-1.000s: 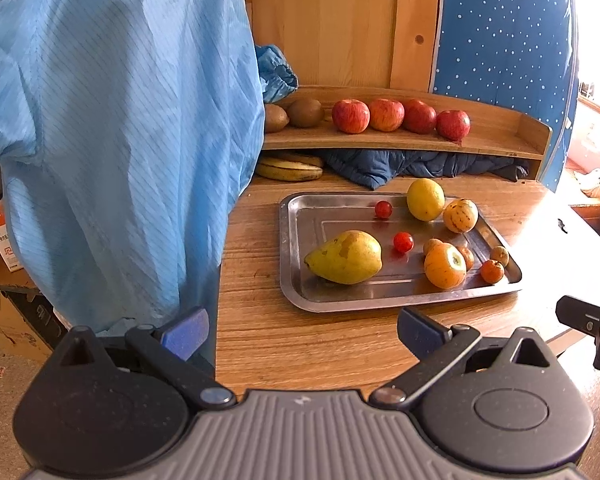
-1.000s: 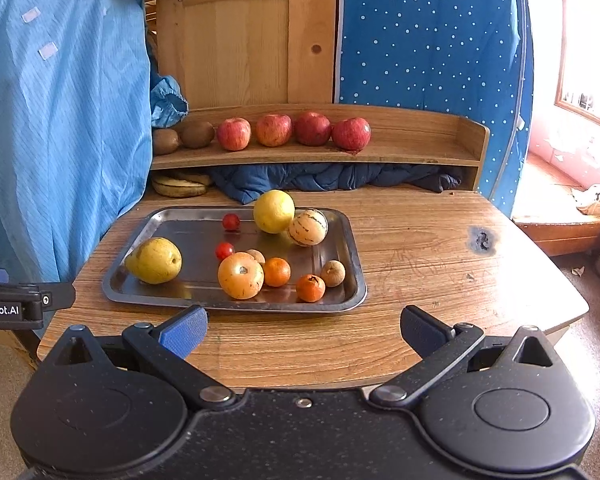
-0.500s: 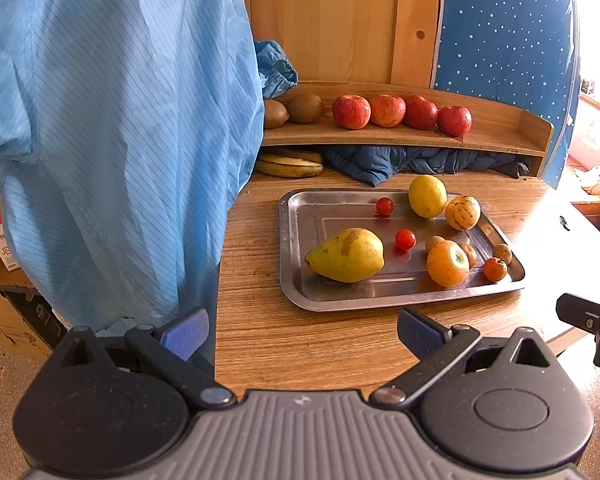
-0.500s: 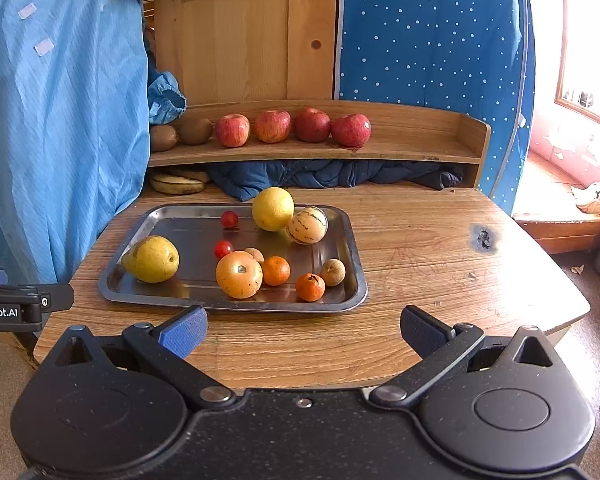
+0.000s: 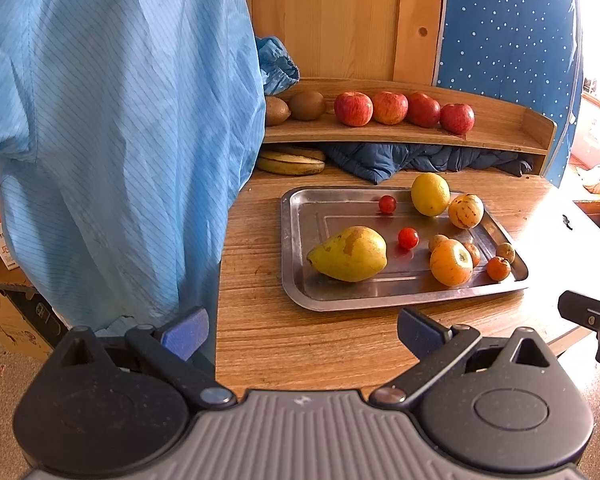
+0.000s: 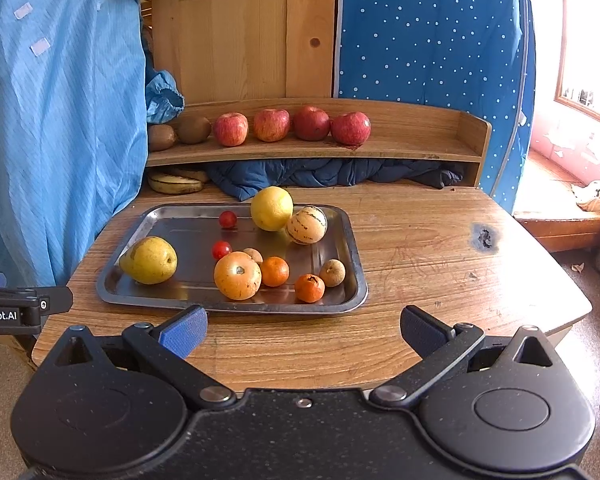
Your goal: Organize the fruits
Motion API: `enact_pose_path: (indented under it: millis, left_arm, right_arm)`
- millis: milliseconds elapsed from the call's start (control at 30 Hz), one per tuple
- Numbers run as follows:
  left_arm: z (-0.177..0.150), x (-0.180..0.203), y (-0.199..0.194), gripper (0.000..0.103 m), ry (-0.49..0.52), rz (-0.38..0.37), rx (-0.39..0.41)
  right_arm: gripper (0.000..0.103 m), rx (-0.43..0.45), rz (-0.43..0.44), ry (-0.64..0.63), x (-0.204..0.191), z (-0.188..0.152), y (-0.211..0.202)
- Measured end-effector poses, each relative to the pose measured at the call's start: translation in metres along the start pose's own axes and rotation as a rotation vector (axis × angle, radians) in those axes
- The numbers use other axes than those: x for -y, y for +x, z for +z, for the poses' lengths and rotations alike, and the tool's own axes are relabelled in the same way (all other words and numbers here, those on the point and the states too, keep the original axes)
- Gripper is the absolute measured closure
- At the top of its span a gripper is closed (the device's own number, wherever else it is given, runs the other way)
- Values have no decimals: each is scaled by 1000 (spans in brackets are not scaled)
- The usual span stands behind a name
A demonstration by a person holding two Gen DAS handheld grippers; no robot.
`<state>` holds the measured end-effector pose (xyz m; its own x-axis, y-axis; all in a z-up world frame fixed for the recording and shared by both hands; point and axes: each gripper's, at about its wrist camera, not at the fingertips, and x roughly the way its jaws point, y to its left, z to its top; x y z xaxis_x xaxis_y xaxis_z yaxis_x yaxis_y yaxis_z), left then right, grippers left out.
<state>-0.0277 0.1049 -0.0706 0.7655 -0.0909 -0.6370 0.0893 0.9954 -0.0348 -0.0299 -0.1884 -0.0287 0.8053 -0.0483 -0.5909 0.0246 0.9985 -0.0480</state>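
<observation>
A steel tray (image 5: 296, 248) (image 6: 352, 240) on the wooden table holds a yellow pear (image 5: 350, 254) (image 6: 150, 260), a lemon (image 5: 430, 194) (image 6: 271, 208), a striped melon (image 6: 306, 225), an orange tomato (image 6: 237, 275), two cherry tomatoes (image 6: 228, 219) and small tangerines (image 6: 309, 288). Several red apples (image 6: 292, 124) and two kiwis (image 6: 194, 130) sit on the shelf behind. My left gripper (image 5: 300, 326) is open over the table's front edge, short of the tray. My right gripper (image 6: 302, 328) is open too, just in front of the tray, holding nothing.
A blue garment (image 5: 112, 140) hangs at the left, over the table's corner. Bananas (image 6: 176, 183) and a dark blue quilt (image 6: 320, 172) lie under the shelf (image 6: 420, 144). Bare table (image 6: 440, 248) lies right of the tray. Cardboard boxes (image 5: 4, 320) stand on the floor at the left.
Both grippers have drifted slightly, so the tray and shelf sit a little lower in each view. Both stay open; no fruit has moved.
</observation>
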Motion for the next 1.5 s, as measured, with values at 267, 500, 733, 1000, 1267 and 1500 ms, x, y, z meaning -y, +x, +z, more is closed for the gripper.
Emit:
enact_pose_path:
  millis: [267,500,733,1000,1267,1500]
  left_arm:
    - [0,1,2,1,1,3,-6]
    - [0,0,3,0,0,6,-9]
    - [0,0,3,0,0,5,-10]
    - [0,0,5,1,-1,6,-13]
    - [-1,1,7,0,-2,9,-19]
    - [0,1,10,1,-2,11,-27]
  right_arm:
    - [1,-4,1,0,-1,1,1]
    - [1,-8,4,0,1,1,3]
    - [1,-9,3,0,2,2,4]
    - [1,-12,3,1,1,3,6]
    - [1,-13,2,1,1,3,6]
    - [1,-18,3,1,2,3,10]
